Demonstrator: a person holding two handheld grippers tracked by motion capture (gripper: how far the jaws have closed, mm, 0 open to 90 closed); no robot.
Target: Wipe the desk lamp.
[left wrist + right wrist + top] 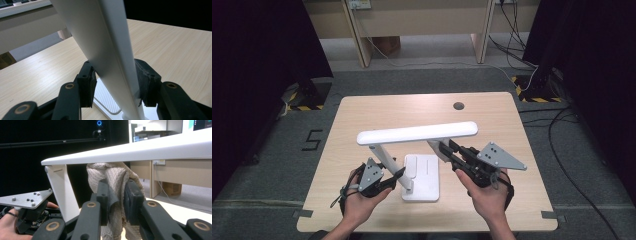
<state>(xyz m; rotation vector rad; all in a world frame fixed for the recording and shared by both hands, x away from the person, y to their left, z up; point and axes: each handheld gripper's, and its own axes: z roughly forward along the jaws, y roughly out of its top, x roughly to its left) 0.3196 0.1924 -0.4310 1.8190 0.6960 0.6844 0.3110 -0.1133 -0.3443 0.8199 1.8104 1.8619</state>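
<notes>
Left gripper view: the left gripper [115, 83] has its two pads pressed on either side of the white lamp arm [110, 50], which runs up from between the jaws and leans away toward the top of the frame. Jaws about half open, closed on that arm. Just below the jaws lies the lamp base [106, 100], white and ribbed, on the wooden table [175, 50].

In the right gripper view, the right gripper [117, 202] is clamped on a bunched beige cloth [112, 176]; the jaws are fairly narrow, with the fabric pinched between the pads and bulging above them. The top of the cloth meets the underside of the long lamp head [150, 150], which spans the frame just above the jaws. Left of the jaws stands the lamp arm, and beyond it the left gripper in the person's hand [7, 225].

In the high view the right gripper reaches under the right half of the lamp head; the left gripper is beside the base.
</notes>
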